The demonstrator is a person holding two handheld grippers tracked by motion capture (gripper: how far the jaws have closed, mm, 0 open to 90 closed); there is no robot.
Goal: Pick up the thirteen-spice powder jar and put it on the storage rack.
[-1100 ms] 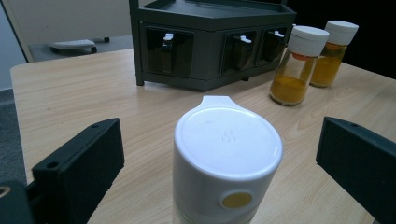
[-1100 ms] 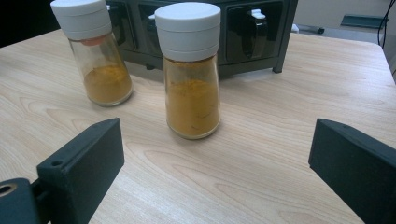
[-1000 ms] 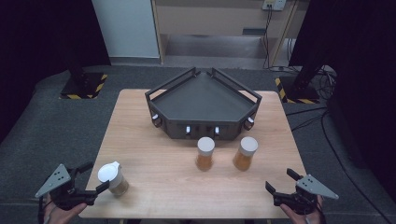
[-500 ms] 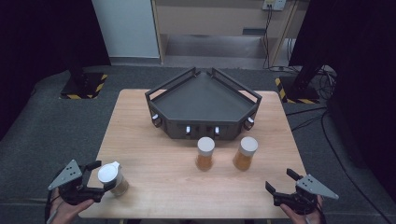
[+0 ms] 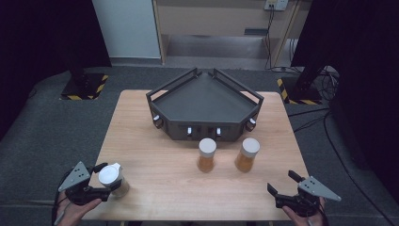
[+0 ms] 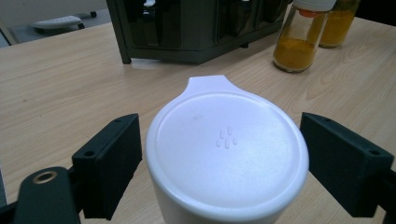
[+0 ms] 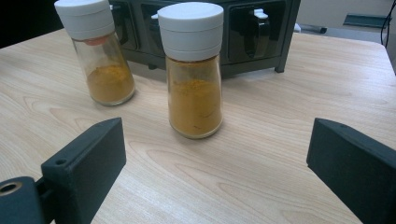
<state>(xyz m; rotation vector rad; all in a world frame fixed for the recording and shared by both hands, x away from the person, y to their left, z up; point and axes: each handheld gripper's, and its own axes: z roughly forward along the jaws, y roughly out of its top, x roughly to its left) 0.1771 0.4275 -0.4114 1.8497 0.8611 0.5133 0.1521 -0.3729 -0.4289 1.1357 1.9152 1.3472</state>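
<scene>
Your table [image 5: 155,155] is pale, matt wood grain. The near-left jar's lid [image 6: 226,154] looks like smooth white plastic; the two far jars [image 7: 194,70] are glossy glass.

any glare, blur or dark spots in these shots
High view: table evenly lit, surroundings nearly black, image soft. Left gripper view: the white lid is close, bright and slightly washed out; jars behind are a bit soft. Right gripper view: the spice jar is sharp, with mild sheen on the wood.

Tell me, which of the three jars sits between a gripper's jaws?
The jar with the flat white lid at the table's near left corner. The left gripper has its jaws on either side of it. The two spice jars stand alone by the black rack.
</scene>
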